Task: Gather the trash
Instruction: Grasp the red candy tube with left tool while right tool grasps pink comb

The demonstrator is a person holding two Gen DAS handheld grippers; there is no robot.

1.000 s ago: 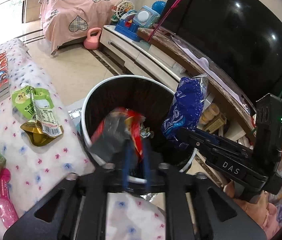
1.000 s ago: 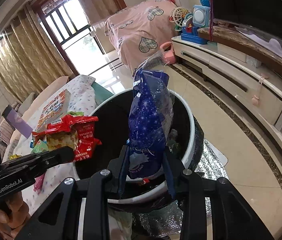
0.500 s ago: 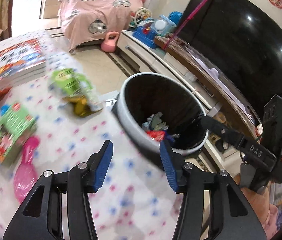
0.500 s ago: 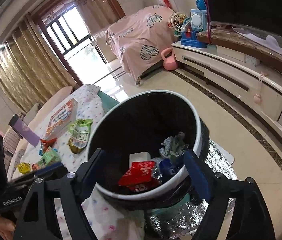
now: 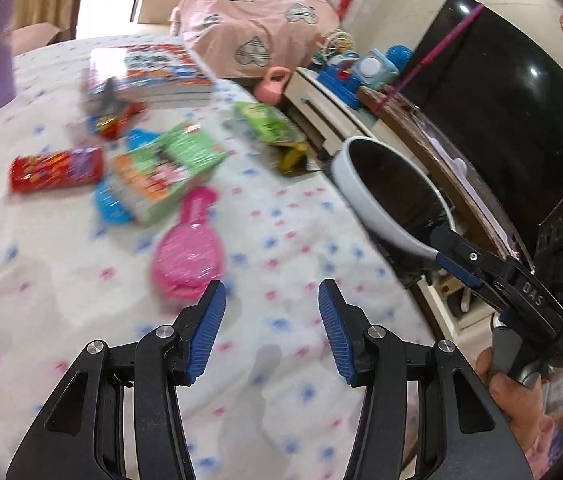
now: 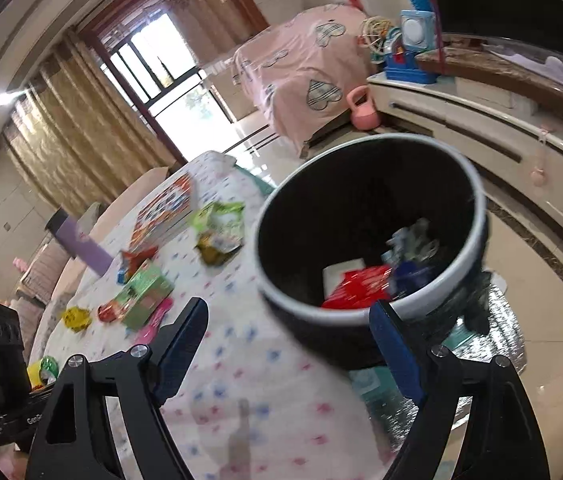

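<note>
The surface [image 5: 81, 280], covered in a white cloth dotted with small blue and pink marks, fills most of both views, and the round black trash bin with a white rim [image 6: 477, 216] stands against its edge, lined in black. Inside the bin lie a red wrapper [image 6: 357, 288], a dark blue wrapper [image 6: 407, 274], a white flat packet [image 6: 341, 274] and a crumpled pale wrapper [image 6: 413, 240]. Away from the bin, on the cloth, a stack of picture books [image 5: 153, 76] lies farthest; nearer the bin are a crumpled green and gold pouch [image 5: 273, 132], a green carton with cartoon print [image 5: 165, 168], a red snack bar wrapper [image 5: 55, 168], a pink oval plastic piece [image 5: 187, 256] beside the carton, a blue one [image 5: 111, 204] under it, and a small red foil wrapper [image 5: 115, 120]; the left-wrist view is blurred, so their print cannot be read. A purple cylinder with a black cap [image 6: 79, 240] stands far from the bin. The left tongs [image 5: 271, 320] have just been opening and stand partly apart over bare cloth with nothing between them. The right tongs [image 6: 289, 340] have likewise just been opening and stand wide, empty, framing the bin's near rim.
</note>
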